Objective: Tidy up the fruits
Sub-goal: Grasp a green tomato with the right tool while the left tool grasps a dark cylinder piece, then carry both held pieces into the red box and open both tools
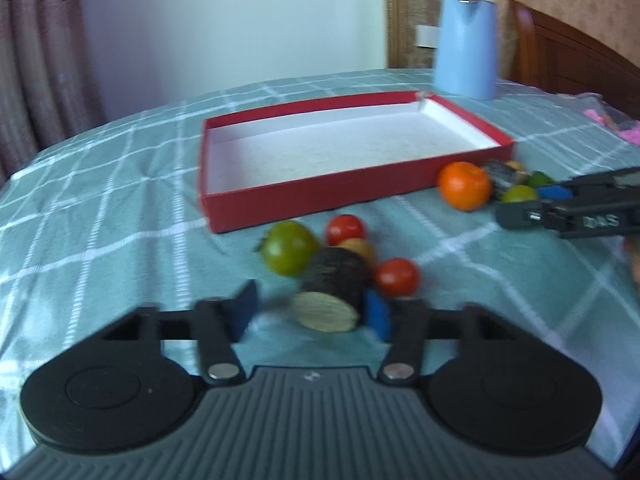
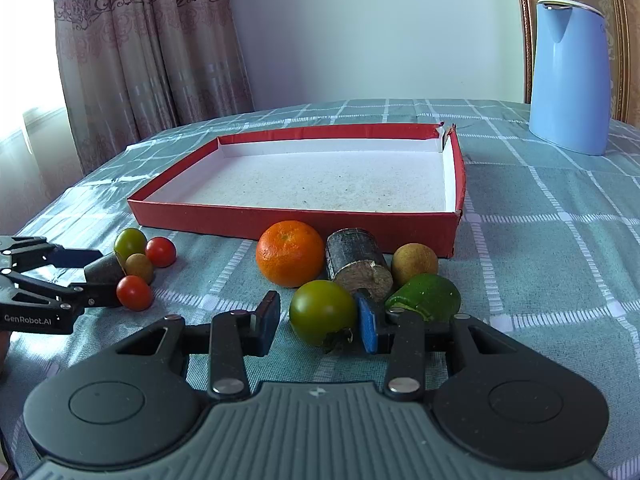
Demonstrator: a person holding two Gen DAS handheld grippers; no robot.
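An empty red tray (image 1: 312, 196) (image 2: 280, 220) lies on the checked cloth. In the left wrist view my left gripper (image 1: 314, 314) is open around a dark cut cylinder piece (image 1: 334, 292), beside a green tomato (image 1: 288, 248), two red cherry tomatoes (image 1: 346, 229) and a small brown fruit (image 1: 360, 246). In the right wrist view my right gripper (image 2: 318, 322) is open around a green tomato (image 2: 322, 310). Behind it are an orange (image 2: 290, 258), a second dark cylinder piece (image 2: 356, 264), a brown fruit (image 2: 414, 264) and a green fruit (image 2: 426, 296).
A blue kettle (image 1: 466, 44) (image 2: 570, 76) stands at the back right of the table. A wooden chair back (image 1: 568, 52) is behind it. Curtains (image 2: 140, 48) hang at the left. The table's left edge is near the left group of fruit.
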